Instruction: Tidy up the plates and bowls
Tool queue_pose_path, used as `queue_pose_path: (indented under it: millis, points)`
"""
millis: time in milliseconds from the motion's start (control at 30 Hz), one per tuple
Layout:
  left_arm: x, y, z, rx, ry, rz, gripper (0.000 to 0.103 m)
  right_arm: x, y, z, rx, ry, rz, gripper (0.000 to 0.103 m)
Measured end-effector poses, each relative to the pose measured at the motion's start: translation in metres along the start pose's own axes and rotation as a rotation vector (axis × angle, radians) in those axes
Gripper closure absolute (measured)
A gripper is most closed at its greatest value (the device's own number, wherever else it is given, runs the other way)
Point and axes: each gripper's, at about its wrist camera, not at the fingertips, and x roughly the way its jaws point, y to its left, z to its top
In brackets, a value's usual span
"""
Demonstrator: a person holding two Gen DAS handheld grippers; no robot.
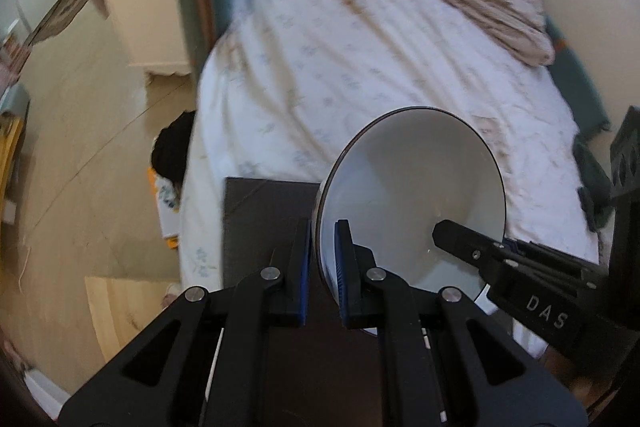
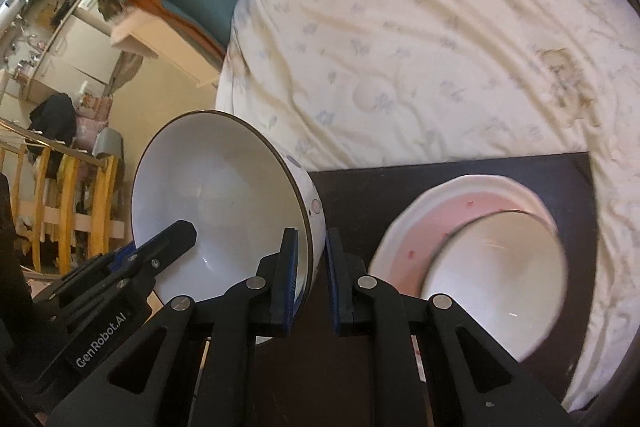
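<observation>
Two bowls and one plate here. Both tongs are clamped on the same white bowl (image 2: 224, 211), left tongs (image 1: 322, 267) and right tongs (image 2: 310, 275) pinching opposite rims, holding it tilted above the dark bench (image 2: 360, 195). The second bowl (image 2: 496, 279) sits in the pink plate (image 2: 440, 211) on the bench beside the bed (image 2: 400, 47).

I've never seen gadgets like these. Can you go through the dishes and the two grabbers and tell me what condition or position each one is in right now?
Left gripper: shut on the bowl's rim.
Right gripper: shut on the opposite rim.
White bowl: empty, held tilted between both grippers.
Pink plate: lying flat on the dark board.
Second bowl: upright on the pink plate, empty.
Dark board: lying on the bed.
</observation>
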Motion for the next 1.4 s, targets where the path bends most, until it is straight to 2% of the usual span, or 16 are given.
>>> queue_pose_path:
  millis: [300, 567, 800, 1033, 1400]
  points:
    - [-0.023, -0.069, -0.017, 0.128, -0.061, -0.060, 0.094, -0.070, -0.048, -0.026, 0.034, -0.062, -0.024, 0.088]
    - [-0.014, -0.109, -0.036, 0.190, -0.048, -0.081, 0.094, -0.102, -0.087, -0.047, 0.086, -0.093, -0.040, 0.088]
    - [0.006, -0.131, -0.052, 0.234, -0.014, -0.070, 0.094, -0.102, -0.119, -0.062, 0.126, -0.071, -0.048, 0.088]
    - [0.022, -0.134, -0.056, 0.244, 0.016, -0.078, 0.094, -0.092, -0.139, -0.071, 0.164, -0.051, -0.031, 0.088]
    - [0.041, -0.130, -0.054, 0.232, 0.047, -0.032, 0.094, -0.072, -0.143, -0.068, 0.186, -0.008, -0.004, 0.087]
